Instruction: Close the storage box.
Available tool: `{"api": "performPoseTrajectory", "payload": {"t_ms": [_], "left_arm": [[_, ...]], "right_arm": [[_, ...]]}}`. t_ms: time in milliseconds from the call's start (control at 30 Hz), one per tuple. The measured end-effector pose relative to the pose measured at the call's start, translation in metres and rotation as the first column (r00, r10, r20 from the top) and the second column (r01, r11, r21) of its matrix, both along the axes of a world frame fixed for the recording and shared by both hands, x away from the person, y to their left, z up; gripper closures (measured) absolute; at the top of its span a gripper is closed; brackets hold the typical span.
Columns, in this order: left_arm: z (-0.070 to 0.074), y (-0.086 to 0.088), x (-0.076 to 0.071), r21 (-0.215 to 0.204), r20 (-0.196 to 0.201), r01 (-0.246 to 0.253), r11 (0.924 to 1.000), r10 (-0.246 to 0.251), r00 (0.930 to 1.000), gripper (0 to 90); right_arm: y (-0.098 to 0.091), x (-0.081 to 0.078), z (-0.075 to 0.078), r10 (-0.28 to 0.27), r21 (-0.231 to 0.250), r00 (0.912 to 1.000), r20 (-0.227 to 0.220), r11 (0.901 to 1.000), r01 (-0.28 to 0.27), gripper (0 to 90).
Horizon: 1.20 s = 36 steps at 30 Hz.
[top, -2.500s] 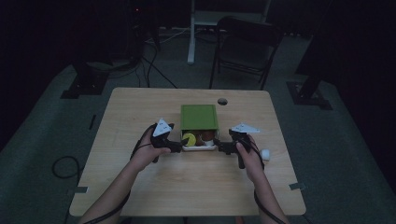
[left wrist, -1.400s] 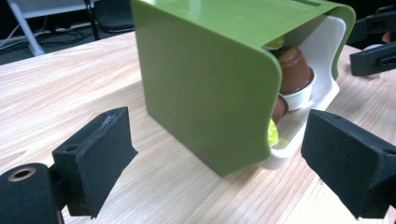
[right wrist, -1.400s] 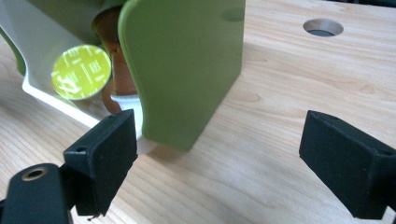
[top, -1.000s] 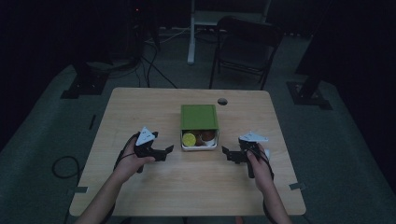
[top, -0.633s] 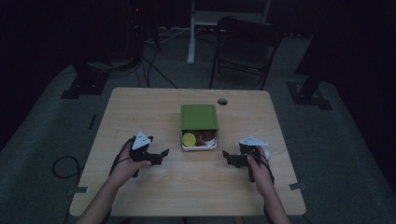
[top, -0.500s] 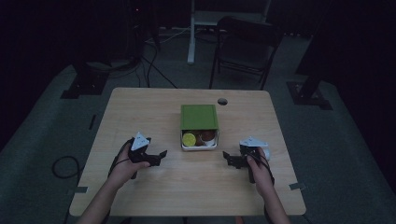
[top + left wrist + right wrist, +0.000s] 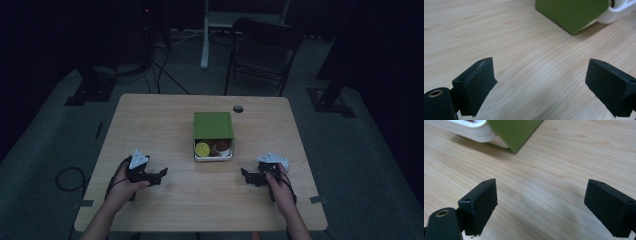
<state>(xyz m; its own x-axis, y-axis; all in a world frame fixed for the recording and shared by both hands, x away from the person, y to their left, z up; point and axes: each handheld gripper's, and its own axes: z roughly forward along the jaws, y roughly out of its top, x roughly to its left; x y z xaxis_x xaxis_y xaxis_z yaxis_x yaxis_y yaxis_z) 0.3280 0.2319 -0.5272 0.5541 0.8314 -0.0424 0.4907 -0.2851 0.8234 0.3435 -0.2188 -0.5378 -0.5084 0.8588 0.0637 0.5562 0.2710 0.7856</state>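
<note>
Both grippers retreated; green-lidded box [image 7: 213, 136] lies between, untouched.

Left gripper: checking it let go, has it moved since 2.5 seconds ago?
Yes. The left gripper moved back toward the person, away from the green-lidded white box.

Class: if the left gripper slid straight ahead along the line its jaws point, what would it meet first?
Probably the green lid of the white lunch box; bare table lies before it. The left gripper, jaws open, aims towards it, though it may pass just beside it.
</note>
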Motion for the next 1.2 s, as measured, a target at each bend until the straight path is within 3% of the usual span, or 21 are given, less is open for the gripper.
{"api": "performPoseTrajectory", "payload": {"t_ms": [233,633,800,1067,1200], "left_arm": [[-0.003,0.009,-0.009,0.003,-0.022,-0.036,0.9994,0.036,0.9991,9.2],[-0.005,0.021,-0.024,0.019,-0.047,-0.081,0.9965,0.082,0.9955,9.2],[-0.007,0.03,-0.029,0.043,-0.053,-0.123,0.9914,0.125,0.9907,9.2],[-0.011,0.045,-0.035,0.052,-0.07,-0.176,0.983,0.18,0.9812,9.2],[-0.012,0.053,-0.039,0.082,-0.078,-0.203,0.9758,0.209,0.9747,9.2]], "right_arm": [[0.0,-0.011,-0.001,0.036,-0.02,0.9993,-0.006,0.9992,-0.036,11.0],[-0.004,-0.031,-0.007,0.043,-0.087,0.9987,-0.026,0.9952,-0.045,11.0],[-0.007,-0.034,-0.01,0.041,-0.123,0.9987,-0.032,0.9915,-0.044,11.1],[-0.011,-0.034,-0.012,0.025,-0.112,0.9988,-0.043,0.9933,-0.029,11.0],[-0.013,-0.034,-0.012,0.023,-0.101,0.9981,-0.058,0.9945,-0.029,11.0]]}}
